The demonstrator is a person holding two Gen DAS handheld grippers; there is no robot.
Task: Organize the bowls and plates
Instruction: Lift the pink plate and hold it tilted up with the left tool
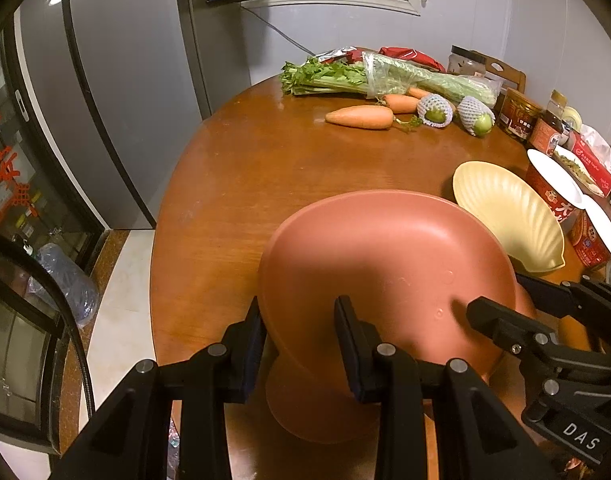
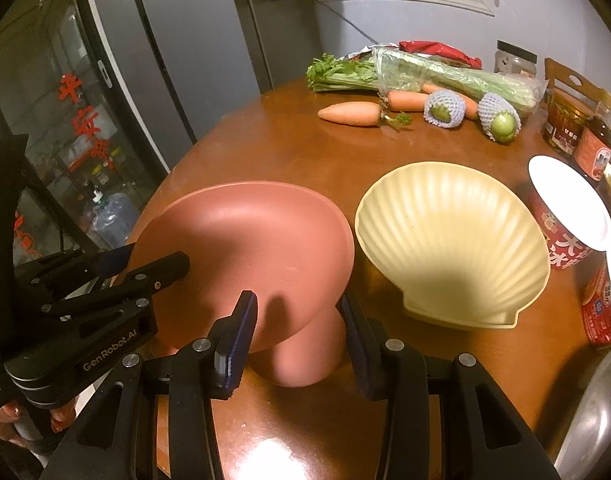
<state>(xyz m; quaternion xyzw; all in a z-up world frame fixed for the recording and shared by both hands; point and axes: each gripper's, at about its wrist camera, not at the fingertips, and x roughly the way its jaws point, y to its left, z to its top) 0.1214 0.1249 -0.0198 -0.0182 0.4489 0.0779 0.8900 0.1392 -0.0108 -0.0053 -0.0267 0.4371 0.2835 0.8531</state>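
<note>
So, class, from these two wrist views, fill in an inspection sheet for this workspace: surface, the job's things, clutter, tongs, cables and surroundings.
Surface: round brown wooden table, glossy.
Job's things: pink plate held tilted over a part-hidden pink dish; yellow shell dish rests beside it.
Clutter: carrots, celery, netted green fruit, jars, red tubs, along the far and right edges.
Tongs: left tongs and right tongs each clamp the pink plate's rim.
Cables: one thin cable on the back wall.
Surroundings: grey fridge, glass-door cabinet, water bottle on the floor.
</note>
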